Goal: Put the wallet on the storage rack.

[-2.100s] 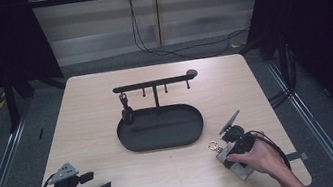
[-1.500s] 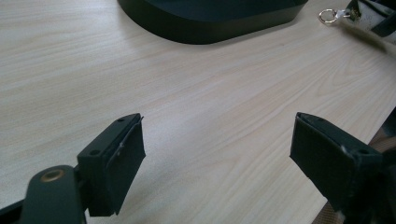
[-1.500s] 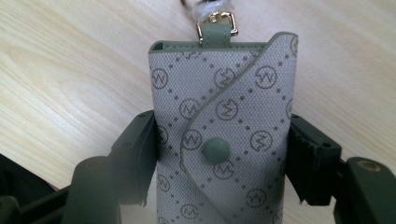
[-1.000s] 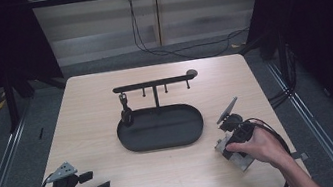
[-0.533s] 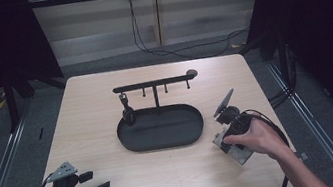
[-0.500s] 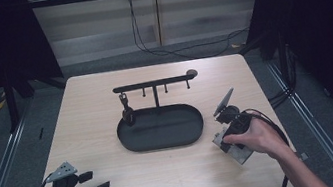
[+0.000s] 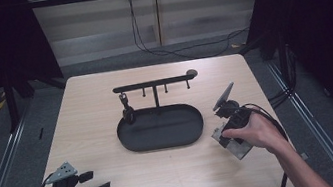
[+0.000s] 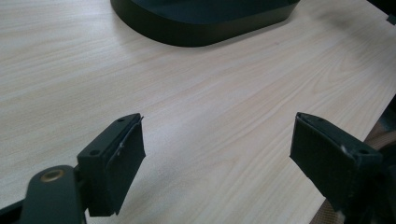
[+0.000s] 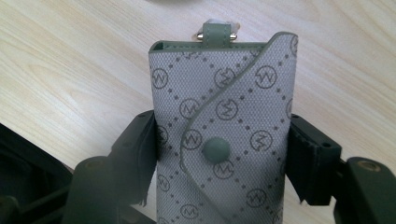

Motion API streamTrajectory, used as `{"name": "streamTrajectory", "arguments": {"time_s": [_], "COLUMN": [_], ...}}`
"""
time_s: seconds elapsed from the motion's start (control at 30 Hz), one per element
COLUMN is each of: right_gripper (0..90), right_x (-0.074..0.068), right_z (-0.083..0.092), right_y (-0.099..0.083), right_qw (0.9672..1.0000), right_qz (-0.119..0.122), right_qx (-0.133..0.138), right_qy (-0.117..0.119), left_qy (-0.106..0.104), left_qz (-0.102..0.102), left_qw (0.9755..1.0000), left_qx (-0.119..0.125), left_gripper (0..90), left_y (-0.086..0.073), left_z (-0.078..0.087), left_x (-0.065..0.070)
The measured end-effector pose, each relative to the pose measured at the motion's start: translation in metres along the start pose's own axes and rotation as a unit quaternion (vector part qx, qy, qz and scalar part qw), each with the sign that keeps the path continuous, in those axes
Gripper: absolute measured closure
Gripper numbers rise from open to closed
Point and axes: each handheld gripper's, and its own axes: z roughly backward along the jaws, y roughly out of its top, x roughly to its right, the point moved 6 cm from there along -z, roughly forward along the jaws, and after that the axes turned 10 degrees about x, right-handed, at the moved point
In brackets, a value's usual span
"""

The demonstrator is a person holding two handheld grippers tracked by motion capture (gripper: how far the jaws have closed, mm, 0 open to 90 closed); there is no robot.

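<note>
the right gripper [image 9: 219, 154] pinched the grey key pouch [image 9: 224, 135] between its fingers just off the counter [image 7: 107, 113], the left gripper [image 8: 219, 158] idled with fingers spread, and reaching the stand's hooks [image 7: 153, 84] ahead called for a level carry.

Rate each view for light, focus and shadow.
High view: table evenly lit, surroundings black, overall slightly soft. Left gripper view: wood grain sharp, left tool pads near the lens a bit blurred, soft shadows beneath. Right gripper view: monogrammed key pouch crisp and glare-free; right tool arms dark, lower corners murky.
</note>
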Motion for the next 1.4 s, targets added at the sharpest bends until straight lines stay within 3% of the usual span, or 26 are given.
{"name": "streamTrajectory", "arguments": {"time_s": [0.23, 0.7, 1.4], "right_gripper": [33.7, 33.7, 33.7], "right_x": [0.0, -0.007, -0.008], "right_z": [0.002, 0.004, 0.0], "right_y": [0.01, 0.041, 0.074], "right_qw": [0.9999, 0.998, 0.9874], "right_qz": [-0.008, -0.033, -0.086], "right_qx": [0.011, 0.048, 0.115], "right_qy": [-0.001, 0.024, 0.068], "left_qy": [-0.006, -0.009, -0.002], "left_qz": [-0.005, -0.006, -0.006], "left_qw": [1.0, 0.9999, 1.0], "left_qx": [-0.004, 0.0, -0.002], "left_gripper": [17.6, 17.6, 17.6], "left_y": [0.0, 0.0, 0.0], "left_z": [0.0, 0.0, 0.0], "left_x": [0.001, 0.002, 0.001]}}
